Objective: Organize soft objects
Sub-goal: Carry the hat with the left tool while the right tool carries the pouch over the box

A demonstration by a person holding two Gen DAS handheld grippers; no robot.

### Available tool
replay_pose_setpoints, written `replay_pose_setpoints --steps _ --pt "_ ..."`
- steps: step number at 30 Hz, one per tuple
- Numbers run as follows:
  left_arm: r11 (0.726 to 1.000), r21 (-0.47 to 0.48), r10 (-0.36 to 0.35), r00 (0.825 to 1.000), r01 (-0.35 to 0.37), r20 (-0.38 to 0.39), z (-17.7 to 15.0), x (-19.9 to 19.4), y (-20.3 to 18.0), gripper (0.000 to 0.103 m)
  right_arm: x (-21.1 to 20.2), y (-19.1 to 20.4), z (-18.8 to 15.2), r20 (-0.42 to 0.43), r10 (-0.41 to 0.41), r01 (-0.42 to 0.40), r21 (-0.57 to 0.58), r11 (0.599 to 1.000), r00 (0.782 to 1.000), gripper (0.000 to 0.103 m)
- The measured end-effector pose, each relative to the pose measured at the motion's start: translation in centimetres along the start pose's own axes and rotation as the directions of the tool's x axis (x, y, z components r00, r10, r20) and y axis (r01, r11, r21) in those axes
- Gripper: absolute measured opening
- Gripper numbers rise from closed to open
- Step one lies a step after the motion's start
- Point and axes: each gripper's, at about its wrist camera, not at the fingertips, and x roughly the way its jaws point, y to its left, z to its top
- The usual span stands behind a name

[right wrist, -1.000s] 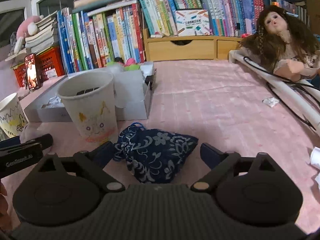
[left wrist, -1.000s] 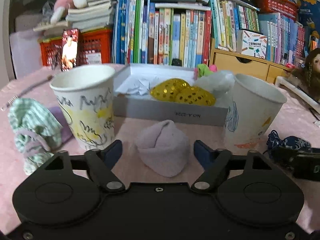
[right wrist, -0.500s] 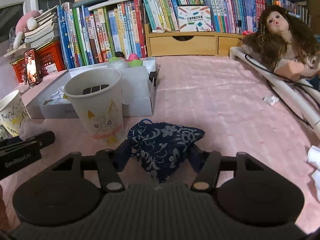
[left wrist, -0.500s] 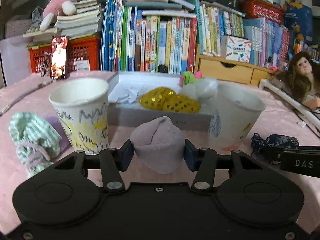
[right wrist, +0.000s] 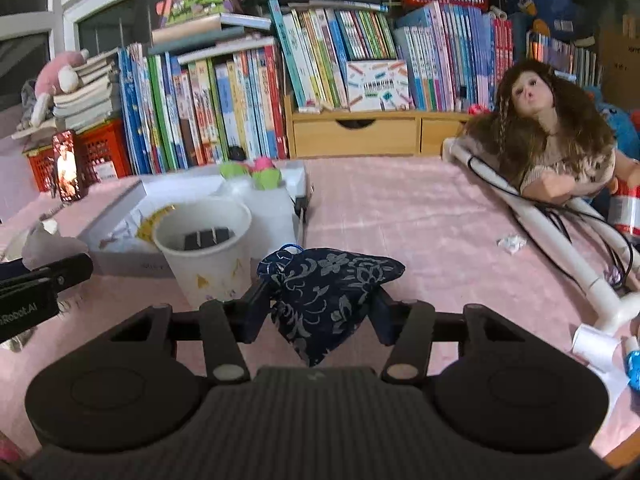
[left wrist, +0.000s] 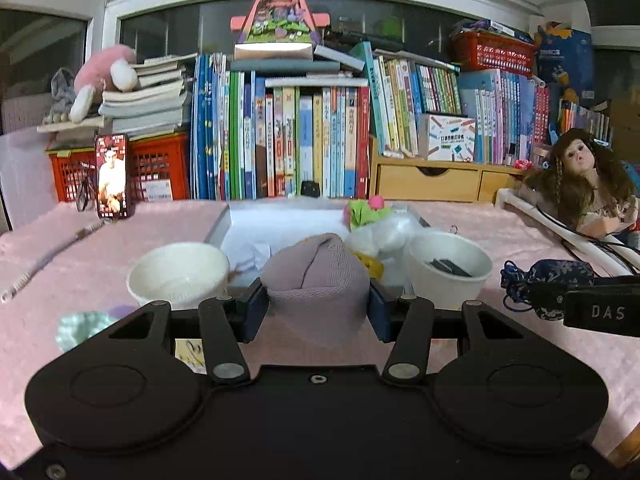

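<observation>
Left gripper is clamped on the mauve rolled sock, both blue pads pressed into its sides, and the sock sits up off the pink tablecloth. At ten o'clock from the sock, a white paper cup stands open-mouthed; at two o'clock a second paper cup shows dark items inside. Behind them, at twelve o'clock, the open white box holds crumpled paper. A green striped sock peeks out at nine o'clock, low beside the gripper body.

Over to the right gripper: it is squeezing the navy floral drawstring pouch, fingers tight against both flanks, the pouch's lower tip dangling free above the cloth. The drawn-on paper cup stands at ten o'clock from the pouch, just beside it. A long-haired doll lies at two o'clock, well apart, against white tubing.
</observation>
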Motion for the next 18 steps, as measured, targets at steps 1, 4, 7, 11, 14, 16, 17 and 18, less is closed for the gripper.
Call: replay_pose_setpoints --steps 1,4,7,11,14,16,17,18 --pt "1.000 0.003 0.001 1.000 -0.001 0.003 0.2 0.0 0.0 0.049 -0.3 0.1 0.2 0.008 0.004 -0.003 -0.003 1.000 1.000 0.056" --pt "1.000 0.017 0.008 1.000 -0.008 0.007 0.8 -0.2 0.1 0.049 -0.9 0.6 0.8 0.031 0.018 -0.018 -0.013 1.000 0.999 0.056" --pt "1.000 0.015 0.000 1.000 0.001 -0.004 1.4 -0.1 0.3 0.049 -1.3 1.1 1.4 0.050 0.034 -0.033 -0.019 0.999 0.998 0.056" --pt "1.000 0.021 -0.003 1.000 0.003 -0.004 2.1 0.0 0.6 0.049 -1.5 1.8 2.3 0.064 0.058 -0.057 -0.026 0.998 0.996 0.056" --pt "1.000 0.020 -0.006 1.000 0.006 -0.003 2.8 0.1 1.0 0.049 -1.7 2.5 2.8 0.078 0.068 -0.065 -0.041 0.997 0.995 0.056" --pt "1.000 0.014 -0.010 1.000 0.010 -0.007 3.3 0.3 1.4 0.049 -1.7 2.9 3.2 0.083 0.076 -0.072 -0.048 0.996 0.994 0.056" --pt "1.000 0.011 -0.012 1.000 0.012 -0.007 3.6 0.4 1.7 0.049 -1.7 3.1 3.4 0.084 0.082 -0.078 -0.051 0.996 0.993 0.056" --pt "1.000 0.011 -0.012 1.000 0.012 -0.005 3.9 0.4 1.9 0.049 -1.7 3.3 3.7 0.084 0.087 -0.083 -0.052 0.995 0.993 0.056"
